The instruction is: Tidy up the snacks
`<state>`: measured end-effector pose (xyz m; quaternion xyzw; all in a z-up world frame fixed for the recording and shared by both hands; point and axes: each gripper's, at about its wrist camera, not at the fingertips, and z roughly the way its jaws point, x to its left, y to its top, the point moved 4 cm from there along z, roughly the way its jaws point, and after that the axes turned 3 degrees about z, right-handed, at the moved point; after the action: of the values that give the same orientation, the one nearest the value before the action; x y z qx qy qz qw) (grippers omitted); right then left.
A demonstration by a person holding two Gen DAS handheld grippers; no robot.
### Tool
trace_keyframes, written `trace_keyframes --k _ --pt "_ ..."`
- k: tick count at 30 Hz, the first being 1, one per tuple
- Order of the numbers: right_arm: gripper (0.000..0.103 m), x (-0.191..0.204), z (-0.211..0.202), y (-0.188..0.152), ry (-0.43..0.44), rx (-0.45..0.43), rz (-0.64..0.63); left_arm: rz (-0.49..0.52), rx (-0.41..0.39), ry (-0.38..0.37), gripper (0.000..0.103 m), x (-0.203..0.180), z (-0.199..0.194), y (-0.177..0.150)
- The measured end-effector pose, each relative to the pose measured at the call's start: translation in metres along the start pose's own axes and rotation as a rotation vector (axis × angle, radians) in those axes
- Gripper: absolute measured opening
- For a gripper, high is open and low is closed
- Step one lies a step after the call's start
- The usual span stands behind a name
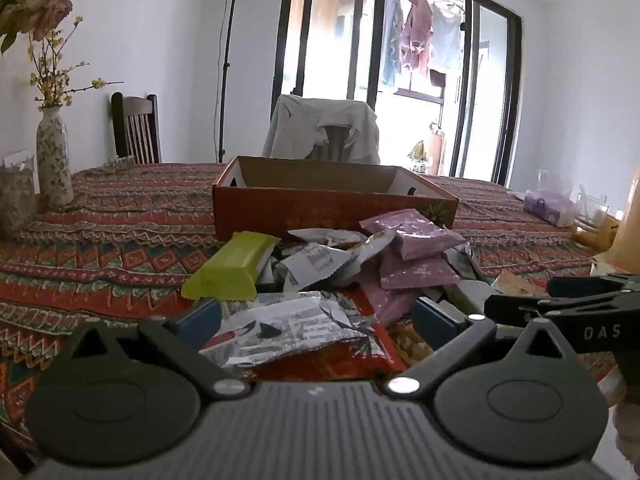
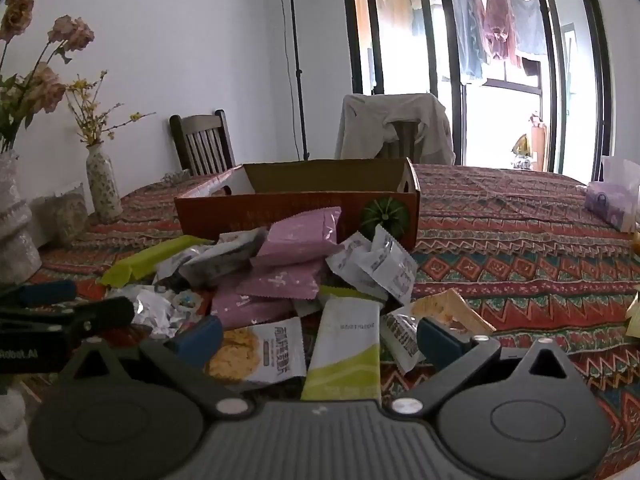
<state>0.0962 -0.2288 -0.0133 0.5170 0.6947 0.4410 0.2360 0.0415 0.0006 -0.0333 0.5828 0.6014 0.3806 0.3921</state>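
Cardboard, orange-printed and open-topped, is waiting as the box near the middle of the table, and as far as its visible inside shows, nothing is lying in it yet. The snack packets are still sitting in a loose heap on the tablecloth just in front of the box, toward the near edge: purple pouches, a lime-green bar, white wrappers and a green-and-white sachet. Sorting is looking barely begun, with the whole pile left to move.

The left gripper and the right gripper are both hovering over the near side of the heap with jaws spread wide apart, gripping nothing.

Flower vases are standing along the table's left edge, chairs are lining the far edge, and laundry is hanging beyond the glass doors.
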Motion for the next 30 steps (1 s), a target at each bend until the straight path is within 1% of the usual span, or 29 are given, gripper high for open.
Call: trace_keyframes --k 8,17,30 --pt "0.103 -0.0020 0.0014 0.0000 0.000 0.012 0.014 -0.021 0.000 -0.008 0.103 0.0012 0.0006 -0.0015" --pt "0.103 -0.0022 0.0020 -0.0002 0.005 0.020 0.018 -0.022 0.000 -0.009 0.103 0.0008 0.0009 -0.0013" --pt "0.103 -0.0004 -0.0006 0.0007 0.006 0.008 0.012 -0.022 -0.007 -0.013 0.103 0.0003 -0.0005 -0.0008"
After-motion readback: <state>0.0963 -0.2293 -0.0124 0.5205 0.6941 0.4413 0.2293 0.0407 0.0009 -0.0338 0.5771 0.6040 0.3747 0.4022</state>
